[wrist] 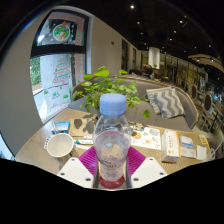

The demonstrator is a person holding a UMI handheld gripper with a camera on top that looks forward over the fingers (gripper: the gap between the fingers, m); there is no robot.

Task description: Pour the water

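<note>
Right between the two fingers of the gripper (112,172), a clear plastic water bottle (112,140) is held upright. Its blue cap (113,102) is seen on top, still screwed on. The pink pads (88,160) are pressed against the bottle from both sides, so the jaws are pinched on it, with only the width of the bottle left between them. Water is seen inside the bottle, and the pink of the pads shows through its lower part.

Just beside the left finger, a white cup (60,145) is set on the pale table (35,150), with its open mouth turned up. Beyond the bottle, a green leafy plant (100,87) is seen, partly hidden behind the cap. Beyond the right finger, some printed cards and small boxes (175,143) are laid on the table. Farther back, a striped cushion (166,100) is seen on a seat. On the wall beyond the left finger, a dark framed poster (58,58) is hung. Small round lights are dotted across the ceiling far beyond the jaws.
</note>
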